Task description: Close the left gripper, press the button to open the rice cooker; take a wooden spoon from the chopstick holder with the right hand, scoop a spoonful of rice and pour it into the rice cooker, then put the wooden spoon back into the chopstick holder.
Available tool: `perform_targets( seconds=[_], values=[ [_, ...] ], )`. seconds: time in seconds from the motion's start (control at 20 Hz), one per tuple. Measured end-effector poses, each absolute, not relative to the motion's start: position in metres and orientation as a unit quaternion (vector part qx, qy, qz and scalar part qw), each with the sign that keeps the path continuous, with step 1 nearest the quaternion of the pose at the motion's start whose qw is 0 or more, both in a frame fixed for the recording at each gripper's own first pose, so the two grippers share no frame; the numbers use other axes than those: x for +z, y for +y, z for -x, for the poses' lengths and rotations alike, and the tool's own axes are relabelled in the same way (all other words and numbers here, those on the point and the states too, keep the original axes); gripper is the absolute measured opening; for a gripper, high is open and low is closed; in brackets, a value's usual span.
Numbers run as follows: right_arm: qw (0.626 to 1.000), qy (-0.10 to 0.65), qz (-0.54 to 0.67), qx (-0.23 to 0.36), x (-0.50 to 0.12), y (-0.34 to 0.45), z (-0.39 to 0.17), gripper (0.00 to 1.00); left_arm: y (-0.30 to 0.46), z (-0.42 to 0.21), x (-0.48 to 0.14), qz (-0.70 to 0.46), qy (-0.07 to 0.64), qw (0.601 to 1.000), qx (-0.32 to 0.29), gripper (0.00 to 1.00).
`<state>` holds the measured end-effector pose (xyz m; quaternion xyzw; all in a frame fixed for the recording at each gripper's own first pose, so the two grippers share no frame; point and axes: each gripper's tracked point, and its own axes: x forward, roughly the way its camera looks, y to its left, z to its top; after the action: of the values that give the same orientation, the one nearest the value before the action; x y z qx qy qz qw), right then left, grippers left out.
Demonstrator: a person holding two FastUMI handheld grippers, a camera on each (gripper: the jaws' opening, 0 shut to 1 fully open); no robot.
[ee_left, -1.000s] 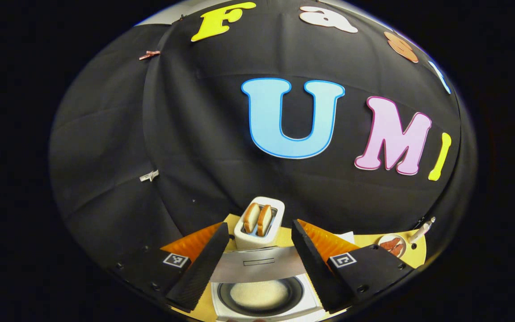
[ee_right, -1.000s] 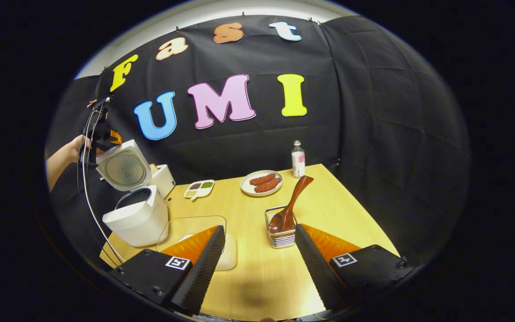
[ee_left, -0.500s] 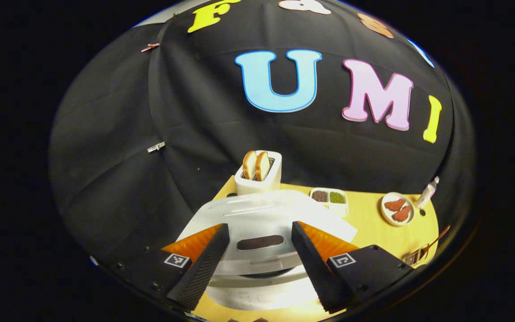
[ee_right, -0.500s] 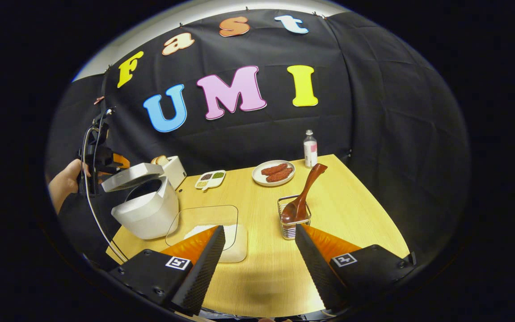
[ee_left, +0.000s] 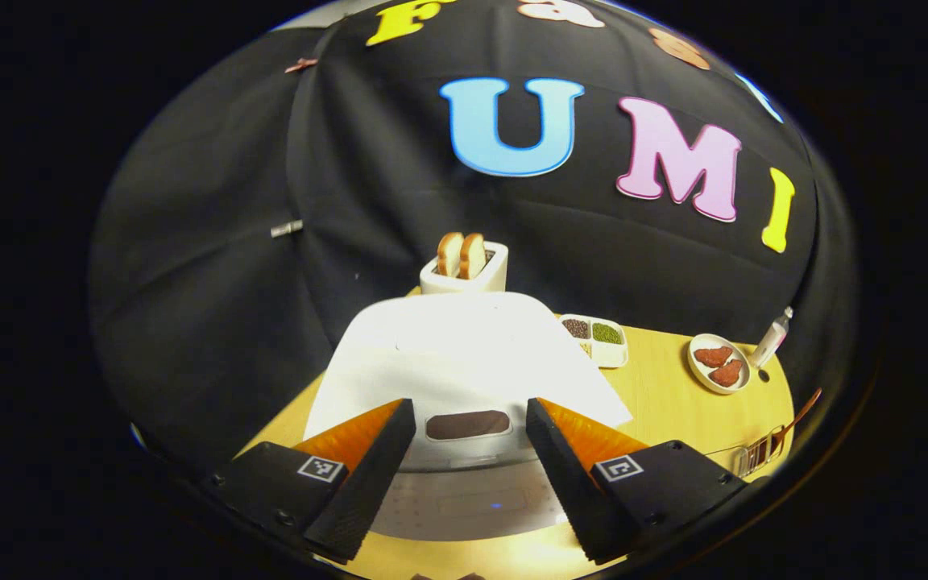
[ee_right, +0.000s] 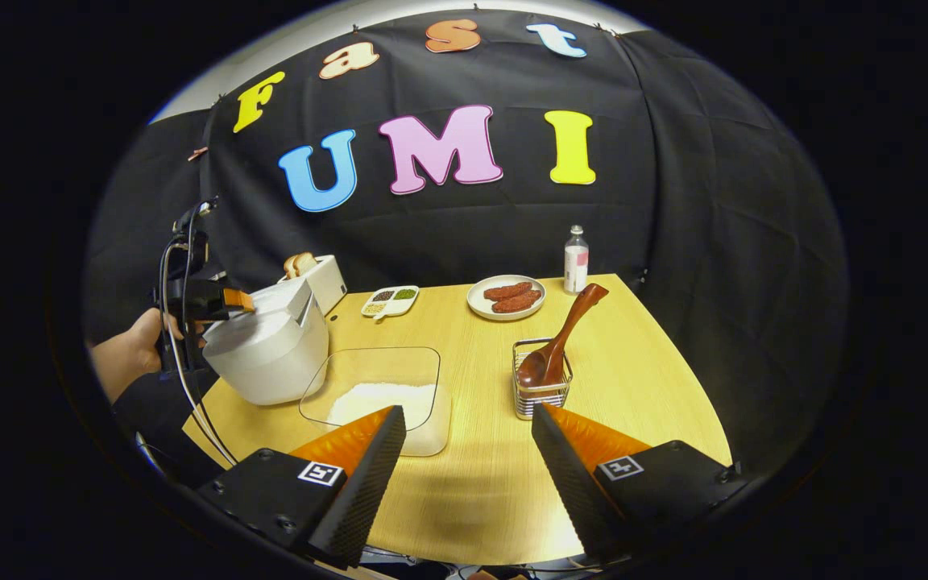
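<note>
still no legible writing on rice cooker [ee_left: 464,354] or bottle [ee_right: 576,259]

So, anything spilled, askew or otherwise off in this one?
Nothing stands out. The rice cooker lid is down, the wooden spoon leans in the chopstick holder, and no rice shows on the table.

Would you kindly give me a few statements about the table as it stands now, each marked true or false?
1. The white rice cooker's lid is shut. True.
2. The brown wooden spoon lies flat on the table. False: it stands in the wire chopstick holder.
3. The right tongs hold the spoon. False: they are open and hold nothing.
4. Two bread slices stand in the white toaster. True.
5. The clear rice container sits between cooker and holder. True.
</note>
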<state>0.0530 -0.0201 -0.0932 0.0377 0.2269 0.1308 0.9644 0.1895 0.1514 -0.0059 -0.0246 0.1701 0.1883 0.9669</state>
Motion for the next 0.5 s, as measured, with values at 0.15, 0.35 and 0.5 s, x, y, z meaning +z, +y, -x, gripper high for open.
perform_targets(
  seconds=[0.15, 0.35, 0.5],
  values=[
    [0.964, 0.231, -0.032, 0.125, -0.100, -0.025, -0.052, 0.99, 0.151, -0.189, -0.014, -0.013, 0.164, 0.967, 0.192, 0.99],
    [0.959, 0.254, -0.034, 0.123, -0.116, -0.021, -0.042, 0.99, 0.147, -0.193, -0.016, -0.013, 0.156, 0.970, 0.185, 0.99],
    [0.957, 0.259, -0.025, 0.130, -0.123, -0.011, -0.038, 0.99, 0.144, -0.199, -0.012, -0.028, 0.155, 0.973, 0.170, 1.00]
  ],
)
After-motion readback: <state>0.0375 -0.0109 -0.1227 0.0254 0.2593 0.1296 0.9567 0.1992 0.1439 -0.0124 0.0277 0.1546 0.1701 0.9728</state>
